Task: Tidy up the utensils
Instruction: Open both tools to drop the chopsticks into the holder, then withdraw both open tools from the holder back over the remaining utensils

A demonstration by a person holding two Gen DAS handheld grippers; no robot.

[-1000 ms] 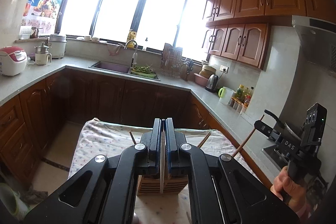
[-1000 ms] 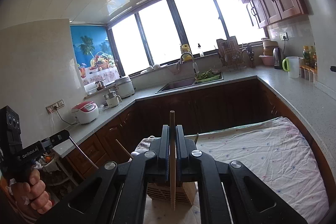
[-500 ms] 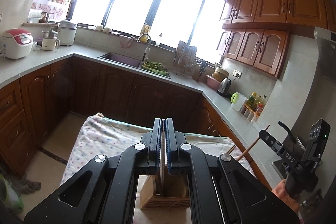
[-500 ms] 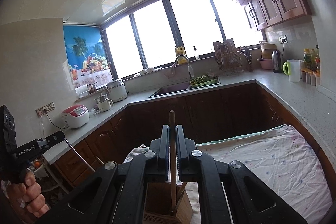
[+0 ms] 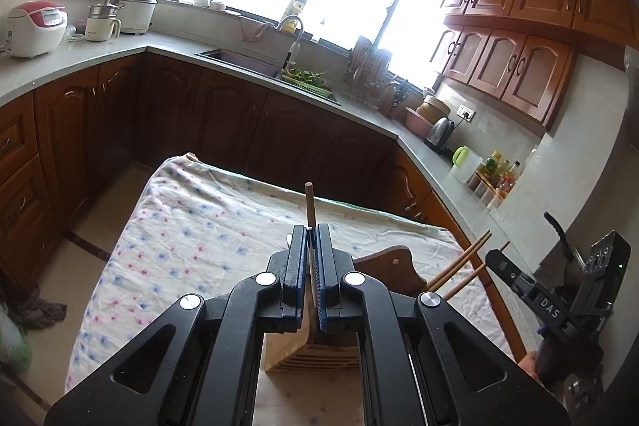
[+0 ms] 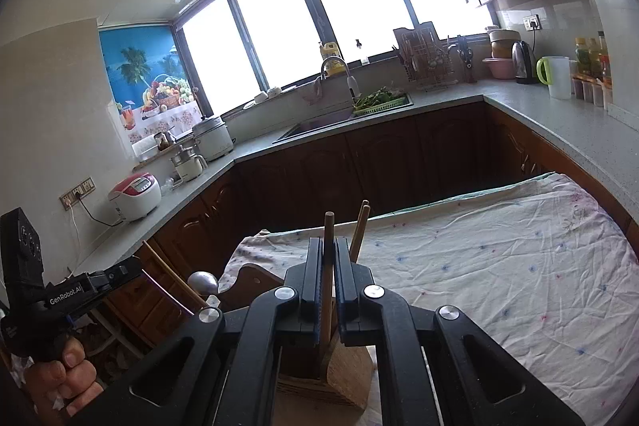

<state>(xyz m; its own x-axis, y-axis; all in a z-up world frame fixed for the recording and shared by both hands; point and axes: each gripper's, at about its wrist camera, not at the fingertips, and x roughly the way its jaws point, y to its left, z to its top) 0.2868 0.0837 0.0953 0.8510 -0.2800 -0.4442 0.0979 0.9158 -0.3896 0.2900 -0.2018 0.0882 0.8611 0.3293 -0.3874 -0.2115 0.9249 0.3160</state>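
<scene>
Nearest, a wooden holder (image 5: pixel 309 356) on the cloth-covered tabletop (image 5: pixel 191 226), chopsticks (image 5: pixel 459 268) leaning out of it. Left tongs (image 5: pixel 312 266) clenched on an upright chopstick (image 5: pixel 309 202) just above the holder. Right tongs (image 6: pixel 328 278) likewise clamped on a stick (image 6: pixel 328 230), its lower end inside the holder (image 6: pixel 347 378), beside another stick (image 6: pixel 359 226). Farther back, sink (image 6: pixel 319 124).

Wooden chopstick (image 6: pixel 328 266), wrinkled cloth (image 6: pixel 499 266)
</scene>
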